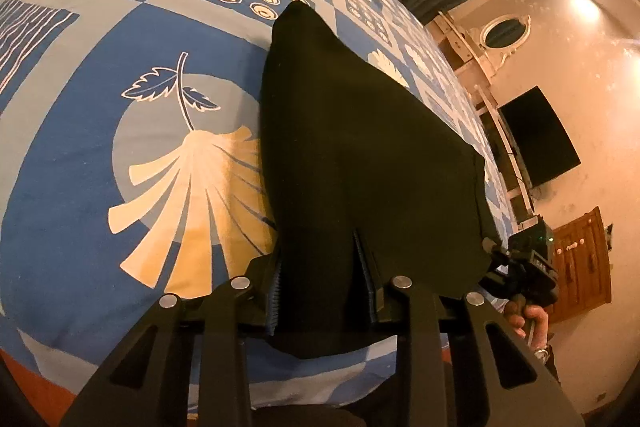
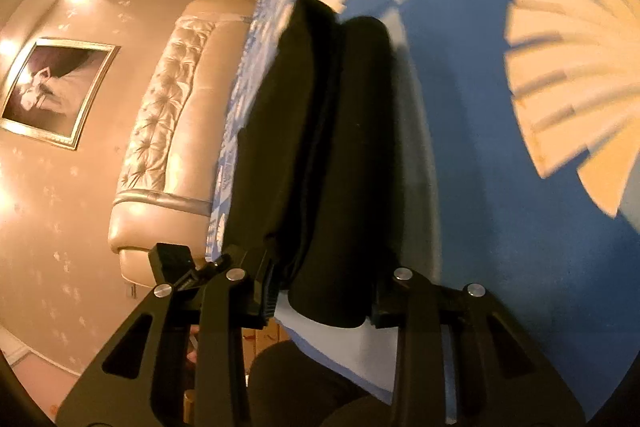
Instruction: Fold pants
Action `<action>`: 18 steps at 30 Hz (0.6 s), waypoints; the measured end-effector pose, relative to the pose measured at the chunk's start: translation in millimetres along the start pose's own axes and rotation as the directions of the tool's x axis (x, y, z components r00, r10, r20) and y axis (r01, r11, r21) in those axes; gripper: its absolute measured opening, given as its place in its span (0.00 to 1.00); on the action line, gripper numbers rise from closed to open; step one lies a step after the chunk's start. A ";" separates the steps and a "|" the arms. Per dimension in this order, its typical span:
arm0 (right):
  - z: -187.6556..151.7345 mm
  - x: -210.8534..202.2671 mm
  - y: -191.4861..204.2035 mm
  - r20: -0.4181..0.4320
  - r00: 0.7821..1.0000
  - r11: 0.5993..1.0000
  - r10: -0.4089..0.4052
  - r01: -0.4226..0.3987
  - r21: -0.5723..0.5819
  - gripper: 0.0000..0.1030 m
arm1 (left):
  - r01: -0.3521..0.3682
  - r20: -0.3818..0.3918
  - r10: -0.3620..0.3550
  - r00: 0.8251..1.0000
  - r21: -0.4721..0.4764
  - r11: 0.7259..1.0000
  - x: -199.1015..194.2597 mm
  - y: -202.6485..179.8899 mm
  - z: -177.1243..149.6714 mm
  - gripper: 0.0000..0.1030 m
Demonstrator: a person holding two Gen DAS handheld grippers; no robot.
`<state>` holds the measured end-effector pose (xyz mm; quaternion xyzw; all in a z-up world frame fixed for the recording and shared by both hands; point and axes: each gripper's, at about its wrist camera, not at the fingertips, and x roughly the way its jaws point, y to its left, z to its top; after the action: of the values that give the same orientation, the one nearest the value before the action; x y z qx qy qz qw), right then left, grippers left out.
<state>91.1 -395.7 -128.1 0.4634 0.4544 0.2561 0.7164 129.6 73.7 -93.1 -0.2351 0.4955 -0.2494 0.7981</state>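
Observation:
Black pants (image 1: pixel 360 155) lie on a blue patterned bedspread (image 1: pixel 100 163) and run away from me toward the far side. My left gripper (image 1: pixel 320 271) grips their near edge, with cloth bunched between both pads. In the right wrist view the pants (image 2: pixel 320 147) show as two long dark folds side by side. The right gripper (image 2: pixel 326 283) clamps their near end at the bed's edge. That right gripper (image 1: pixel 520 267), held by a hand (image 1: pixel 528 323), also shows at the pants' right corner in the left wrist view.
The bedspread (image 2: pixel 500 227) stretches wide to the right of the pants. Beyond the bed stand a wall-mounted television (image 1: pixel 538 139) and a wooden cabinet (image 1: pixel 584 259). A tufted cream headboard (image 2: pixel 168 131) and a framed picture (image 2: pixel 56 91) sit on the other side.

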 end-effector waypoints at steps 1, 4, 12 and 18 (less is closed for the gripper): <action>0.4 -0.1 -3.3 0.004 1.000 1.000 0.013 -0.013 0.002 0.31 | 0.009 0.001 -0.009 1.000 -0.006 1.000 0.7 2.9 -0.4 0.31; -1.1 -0.3 -4.5 0.006 1.000 1.000 0.014 -0.014 -0.004 0.31 | 0.017 0.004 -0.017 1.000 0.017 1.000 0.1 5.6 -2.0 0.32; -0.6 -0.3 -4.1 0.006 1.000 1.000 0.020 -0.020 0.000 0.32 | 0.019 0.015 -0.020 1.000 0.039 0.999 -1.9 3.7 -7.2 0.33; -1.9 1.4 -4.3 0.005 1.000 1.000 0.022 -0.022 0.004 0.32 | 0.013 0.024 -0.015 1.000 0.048 0.999 -2.9 1.7 -9.0 0.33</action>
<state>89.8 -395.6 -132.8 0.4707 0.4479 0.2617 0.7137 120.6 75.7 -95.8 -0.2222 0.4781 -0.2641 0.8076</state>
